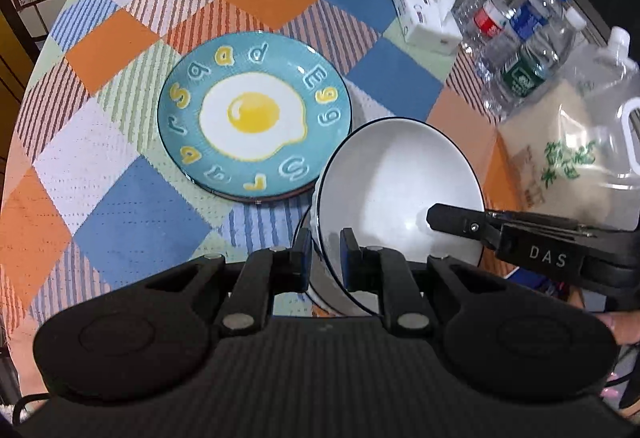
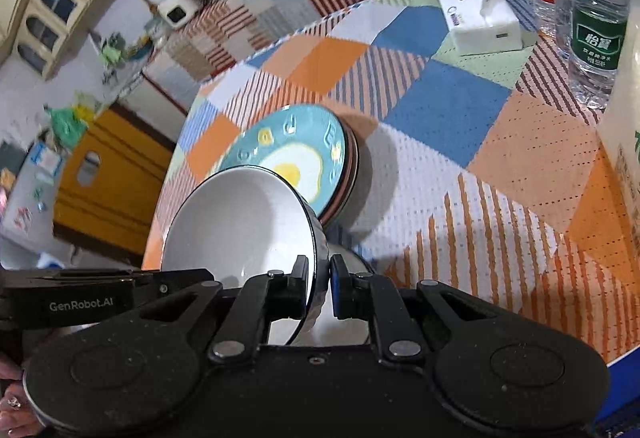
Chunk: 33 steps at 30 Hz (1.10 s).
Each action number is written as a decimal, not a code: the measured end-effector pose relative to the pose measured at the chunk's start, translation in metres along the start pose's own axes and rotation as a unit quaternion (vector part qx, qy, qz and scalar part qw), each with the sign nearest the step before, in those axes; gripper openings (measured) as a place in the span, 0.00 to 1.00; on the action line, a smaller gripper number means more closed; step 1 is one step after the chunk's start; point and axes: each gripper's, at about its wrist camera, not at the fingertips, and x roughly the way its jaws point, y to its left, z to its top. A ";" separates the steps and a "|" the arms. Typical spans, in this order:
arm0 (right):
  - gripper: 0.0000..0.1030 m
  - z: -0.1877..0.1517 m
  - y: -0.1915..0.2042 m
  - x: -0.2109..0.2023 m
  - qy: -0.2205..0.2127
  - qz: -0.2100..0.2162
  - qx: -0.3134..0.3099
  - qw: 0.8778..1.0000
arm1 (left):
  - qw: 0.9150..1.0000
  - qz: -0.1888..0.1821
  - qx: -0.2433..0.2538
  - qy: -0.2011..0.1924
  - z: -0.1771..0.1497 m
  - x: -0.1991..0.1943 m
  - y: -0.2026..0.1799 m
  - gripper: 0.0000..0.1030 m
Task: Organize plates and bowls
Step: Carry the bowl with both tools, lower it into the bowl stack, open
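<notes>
A white bowl (image 1: 392,174) (image 2: 240,222) with a thin dark rim is held tilted above the chequered tablecloth. My left gripper (image 1: 326,250) is shut on its near rim. My right gripper (image 2: 319,274) is shut on the rim at the opposite side, and in the left wrist view it reaches in from the right (image 1: 434,217). The left gripper's finger (image 2: 168,286) enters the right wrist view from the left. A second white bowl (image 1: 316,288) shows partly under the held one. Just beyond lies a stack of plates topped by a blue fried-egg plate (image 1: 256,114) (image 2: 296,162).
A white tissue box (image 1: 428,18) (image 2: 480,14) sits at the table's far right. Several water bottles (image 1: 520,38) (image 2: 596,18) and a clear bag of rice (image 1: 568,158) crowd the right side. The table's left edge (image 2: 176,142) drops to a yellow cabinet.
</notes>
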 end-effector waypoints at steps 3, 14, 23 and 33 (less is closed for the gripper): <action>0.15 -0.005 0.000 0.002 0.008 -0.010 -0.006 1.000 | 1.000 -0.009 -0.010 0.019 -0.004 0.008 0.003 0.13; 0.15 -0.018 0.013 0.012 0.018 -0.073 -0.067 0.995 | 0.999 0.004 -0.013 0.045 -0.012 0.027 0.002 0.13; 0.15 -0.036 0.051 0.020 0.003 -0.164 -0.212 0.963 | 0.999 0.013 -0.006 0.048 -0.012 0.031 0.001 0.13; 0.17 -0.046 0.061 0.027 -0.009 -0.192 -0.282 0.940 | 0.998 0.026 0.006 0.054 -0.011 0.041 0.000 0.14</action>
